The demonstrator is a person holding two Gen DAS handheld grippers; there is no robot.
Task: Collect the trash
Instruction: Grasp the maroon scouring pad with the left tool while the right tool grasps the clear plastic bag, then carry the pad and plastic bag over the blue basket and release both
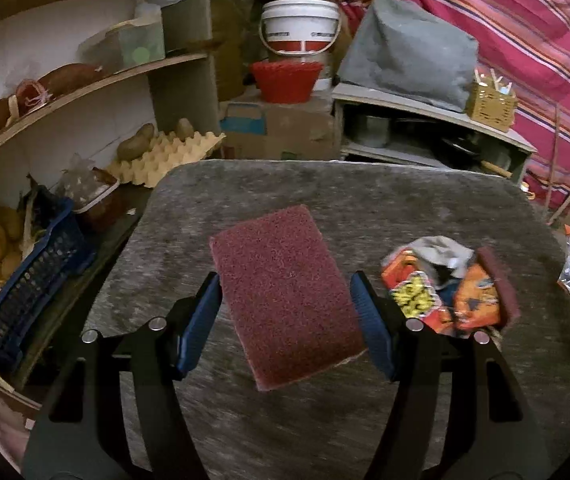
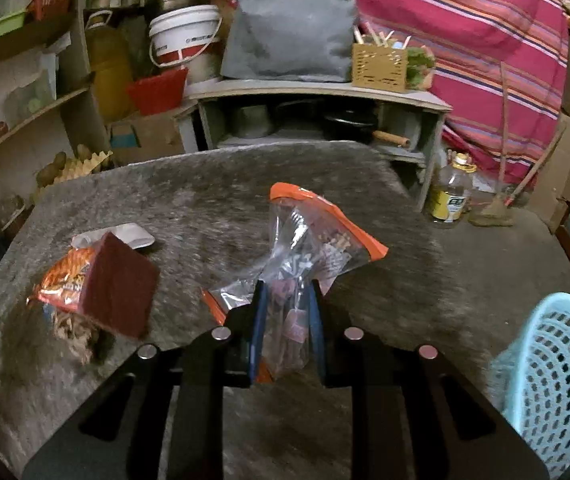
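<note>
My left gripper (image 1: 285, 284) is shut on a maroon scouring pad (image 1: 285, 300), gripped by its long edges and lifted a little above the grey table (image 1: 325, 188). To its right lies a trash pile: an orange snack wrapper (image 1: 445, 292), crumpled white paper (image 1: 441, 252) and a second maroon pad (image 1: 499, 284) leaning on the wrapper. In the right wrist view my right gripper (image 2: 285, 292) is shut on a clear plastic bag with an orange edge (image 2: 305, 240), which stands up between the pads. The same pile sits to its left, with the wrapper (image 2: 65, 280) and the leaning pad (image 2: 119, 292).
A light blue plastic basket (image 2: 553, 380) stands at the table's right edge. Left of the table are shelves with an egg tray (image 1: 165, 156) and a blue crate of potatoes (image 1: 25, 280). Behind stand a low shelf (image 2: 325, 92), a white bucket (image 1: 301, 24) and a bottle (image 2: 451, 196) on the floor.
</note>
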